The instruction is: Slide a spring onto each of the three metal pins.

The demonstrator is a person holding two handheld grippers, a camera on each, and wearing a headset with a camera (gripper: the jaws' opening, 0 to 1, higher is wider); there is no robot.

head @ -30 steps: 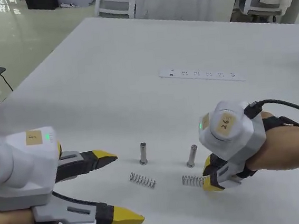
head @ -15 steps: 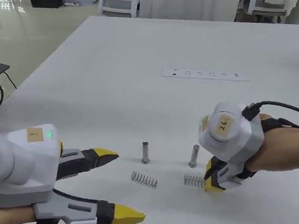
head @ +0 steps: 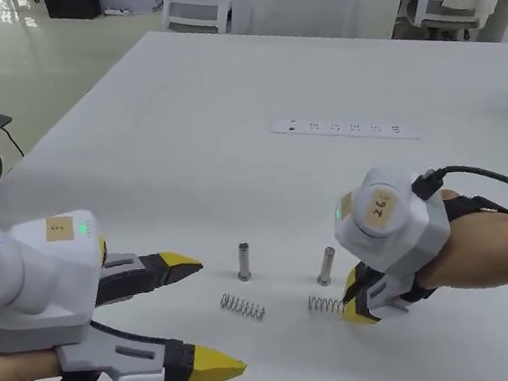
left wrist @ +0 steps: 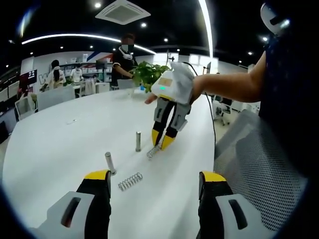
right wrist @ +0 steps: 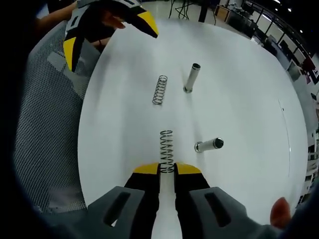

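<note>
Currently right gripper (right wrist: 167,169) nipped almost closed on end of first spring (right wrist: 166,149). Spring lies flat near bench (head: 228,112) front edge, free end outward, likely for threading over pin (head: 326,265) just beside. Left gripper (head: 217,317) wide open, empty, standing clear. Second spring (head: 242,306) loose near other pin (head: 243,261). Both pins upright, bare.

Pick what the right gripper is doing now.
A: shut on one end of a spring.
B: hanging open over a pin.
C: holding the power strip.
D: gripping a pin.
A: the right gripper has its jaws closed on the near end of a spring.
</note>
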